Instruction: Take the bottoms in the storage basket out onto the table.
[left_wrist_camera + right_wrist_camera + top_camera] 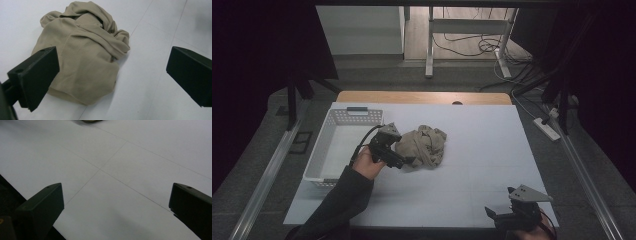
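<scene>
I'm looking at a lab test bay: white gridded sheet over the wooden desk [422, 97], dark curtains either side, metal floor rails [267, 175], loose cables [472, 45] and a power strip [548, 128] beyond its far edge.

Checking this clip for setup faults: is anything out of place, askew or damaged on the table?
Nothing looks damaged or spilled. The tan cloth lies crumpled in a heap on the white table cover, beside the white basket rather than in it. The left gripper faces the cloth with jaws open; the right gripper is open near the table's front edge.
</scene>
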A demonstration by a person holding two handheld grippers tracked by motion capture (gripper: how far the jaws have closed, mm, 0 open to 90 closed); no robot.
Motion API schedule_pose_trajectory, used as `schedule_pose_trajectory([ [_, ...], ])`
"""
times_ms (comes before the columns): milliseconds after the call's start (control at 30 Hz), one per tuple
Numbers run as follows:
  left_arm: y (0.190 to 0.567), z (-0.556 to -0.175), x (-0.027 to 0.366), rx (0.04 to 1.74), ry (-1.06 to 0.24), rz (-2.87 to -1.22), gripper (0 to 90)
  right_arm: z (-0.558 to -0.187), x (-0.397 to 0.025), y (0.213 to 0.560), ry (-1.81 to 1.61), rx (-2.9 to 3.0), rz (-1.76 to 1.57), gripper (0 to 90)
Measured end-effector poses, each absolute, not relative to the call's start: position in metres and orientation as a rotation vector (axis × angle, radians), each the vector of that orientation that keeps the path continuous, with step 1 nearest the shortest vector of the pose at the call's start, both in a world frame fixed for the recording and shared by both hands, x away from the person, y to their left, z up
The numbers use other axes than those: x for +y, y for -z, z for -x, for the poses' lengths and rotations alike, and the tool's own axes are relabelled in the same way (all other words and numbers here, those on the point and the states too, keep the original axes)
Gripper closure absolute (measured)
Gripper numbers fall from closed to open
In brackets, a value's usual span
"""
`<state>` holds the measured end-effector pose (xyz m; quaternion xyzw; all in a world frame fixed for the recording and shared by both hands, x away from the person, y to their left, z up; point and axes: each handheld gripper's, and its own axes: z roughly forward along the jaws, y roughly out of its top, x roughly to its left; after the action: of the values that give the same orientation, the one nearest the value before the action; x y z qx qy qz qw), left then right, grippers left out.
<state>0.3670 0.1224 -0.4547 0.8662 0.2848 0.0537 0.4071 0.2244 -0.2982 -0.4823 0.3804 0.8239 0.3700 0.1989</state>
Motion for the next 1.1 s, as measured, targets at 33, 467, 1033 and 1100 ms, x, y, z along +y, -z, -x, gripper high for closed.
schedule_pose_trajectory([
  [33, 0.455, -0.366, 0.123, 0.72, -0.136, -2.182, 0.0, -0.224, -0.298, 0.482, -1.035, 2.305, -1.064, 0.4],
  [467, 0.454, -0.357, 0.133, 0.742, -0.091, -2.158, 0.0, -0.224, -0.298, 0.482, -1.039, 2.305, -1.059, 0.4],
  [1033, 0.454, -0.344, 0.151, 0.766, -0.071, -2.119, 0.0, -0.224, -0.297, 0.482, -1.032, 2.304, -1.053, 0.4],
  [1100, 0.454, -0.342, 0.152, 0.766, -0.077, -2.114, 0.0, -0.224, -0.297, 0.482, -1.033, 2.304, -1.054, 0.4],
])
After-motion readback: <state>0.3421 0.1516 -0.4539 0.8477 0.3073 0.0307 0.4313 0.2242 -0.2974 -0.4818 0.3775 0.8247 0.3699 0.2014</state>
